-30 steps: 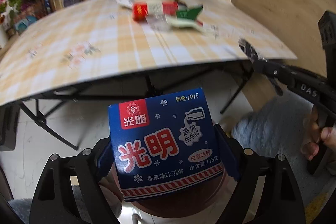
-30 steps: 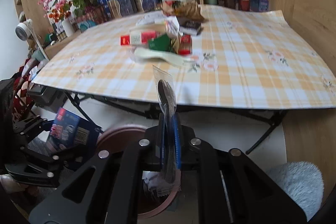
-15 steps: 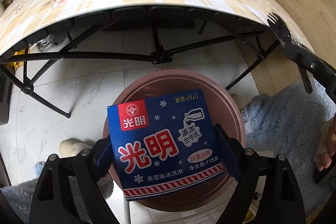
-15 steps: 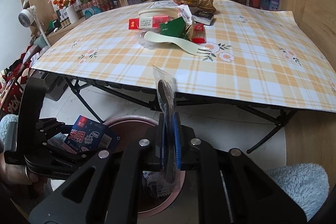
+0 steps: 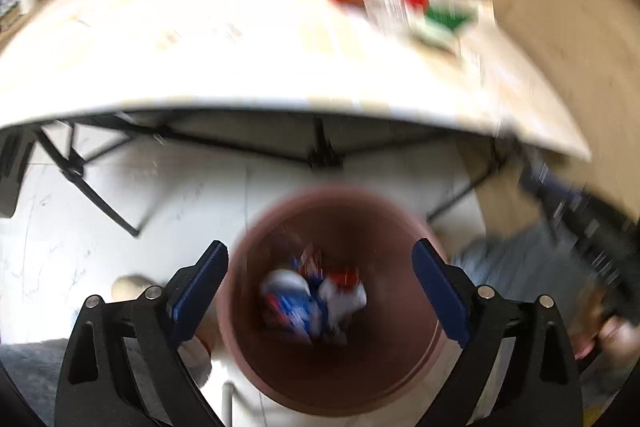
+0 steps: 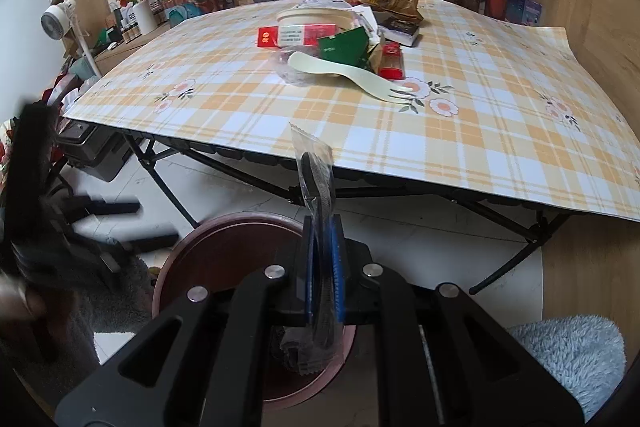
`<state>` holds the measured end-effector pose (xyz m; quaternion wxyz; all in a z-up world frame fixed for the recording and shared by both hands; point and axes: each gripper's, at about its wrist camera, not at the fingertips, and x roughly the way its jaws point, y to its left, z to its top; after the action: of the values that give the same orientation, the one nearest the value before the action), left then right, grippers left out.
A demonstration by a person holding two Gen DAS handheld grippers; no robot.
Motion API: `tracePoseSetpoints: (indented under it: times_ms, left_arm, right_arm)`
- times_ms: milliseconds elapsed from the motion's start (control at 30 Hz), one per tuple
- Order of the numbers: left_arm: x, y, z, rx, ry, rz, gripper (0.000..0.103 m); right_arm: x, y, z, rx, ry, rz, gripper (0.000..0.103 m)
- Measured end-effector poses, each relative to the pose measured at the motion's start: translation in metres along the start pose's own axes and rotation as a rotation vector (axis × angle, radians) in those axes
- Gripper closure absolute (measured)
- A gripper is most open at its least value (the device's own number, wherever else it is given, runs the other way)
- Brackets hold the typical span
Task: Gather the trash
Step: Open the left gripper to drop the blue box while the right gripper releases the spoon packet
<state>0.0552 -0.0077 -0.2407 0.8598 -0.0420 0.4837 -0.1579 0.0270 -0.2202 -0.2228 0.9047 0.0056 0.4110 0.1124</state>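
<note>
Your left claw (image 5: 320, 279) is opening wide over the brown bin (image 5: 336, 379) at lower centre, nothing between its pads; blurred trash (image 5: 312, 299) lies inside the bin. Your right claw (image 6: 322, 267) is clamped on a clear wrapper with black cutlery (image 6: 316, 187), centre frame; more trash (image 6: 344, 43) sits on the worktop (image 6: 480, 131), upper centre.

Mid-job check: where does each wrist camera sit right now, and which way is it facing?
Left wrist: on the left gripper, jaws opening with nothing between them, looking down into the brown bin; blurred.
Right wrist: on the right gripper, shut on a clear-wrapped black utensil, facing the checked table.
Shared: bin, table, litter pile.
</note>
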Motion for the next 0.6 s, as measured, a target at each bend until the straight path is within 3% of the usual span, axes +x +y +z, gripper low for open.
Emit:
tracePoseSetpoints:
  times_ms: [300,433,600]
  left_arm:
    - [-0.105,0.027,0.037,0.042,-0.375,0.123,0.006]
    - [-0.126,0.035,0.039,0.093,-0.439,0.192,0.006]
    - [-0.126,0.048,0.019,0.099,-0.452,0.233,0.006]
  right_arm:
    - [0.018,0.033,-0.006,-0.108,0.06,0.069,0.091]
    - [0.026,0.05,-0.012,-0.168,0.095,0.103,0.091]
    - [0.039,0.06,-0.019,-0.197,0.164,0.143,0.091]
